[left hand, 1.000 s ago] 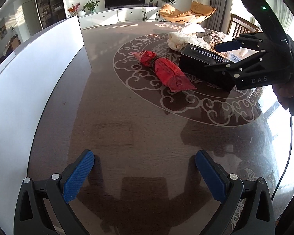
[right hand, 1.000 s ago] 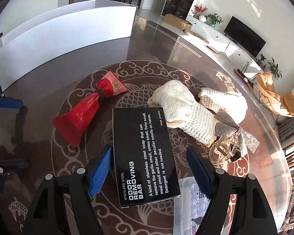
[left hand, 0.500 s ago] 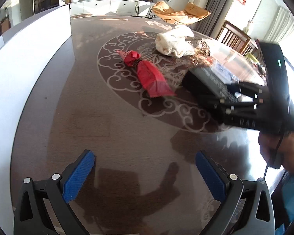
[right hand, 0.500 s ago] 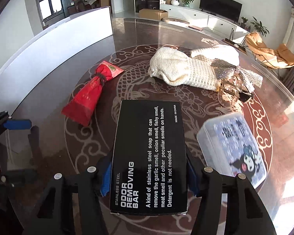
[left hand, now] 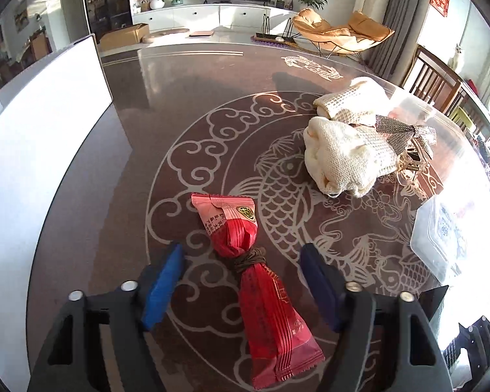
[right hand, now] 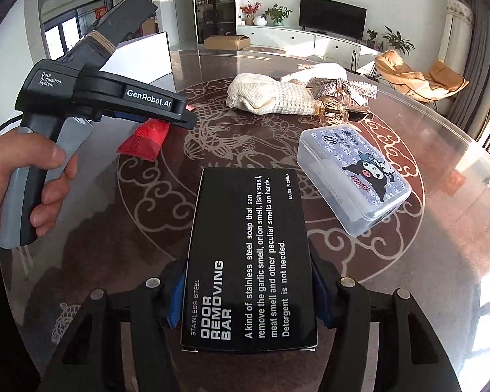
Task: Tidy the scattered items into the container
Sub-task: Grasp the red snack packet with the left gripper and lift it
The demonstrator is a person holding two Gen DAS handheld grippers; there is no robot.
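My right gripper [right hand: 246,297] is shut on a black box [right hand: 250,261] printed "Odor Removing Bar" and holds it above the round table. My left gripper [left hand: 241,261] is open, its blue pads on either side of a red tied packet [left hand: 254,277] lying on the table; the packet also shows in the right wrist view [right hand: 145,140] under the left gripper's body [right hand: 121,98]. The white container [left hand: 32,150] stands along the table's left side, and its wall shows in the right wrist view [right hand: 140,55].
A cream knitted cloth [left hand: 346,153] with a silver bow [left hand: 405,134] and a clear hair clip [right hand: 336,111] lie at the far right. A clear plastic box with a cartoon label [right hand: 352,176] sits right of the black box. Chairs stand beyond the table.
My left gripper has moved forward to straddle the red packet. My right gripper has pulled back towards the near edge with the black box in it.
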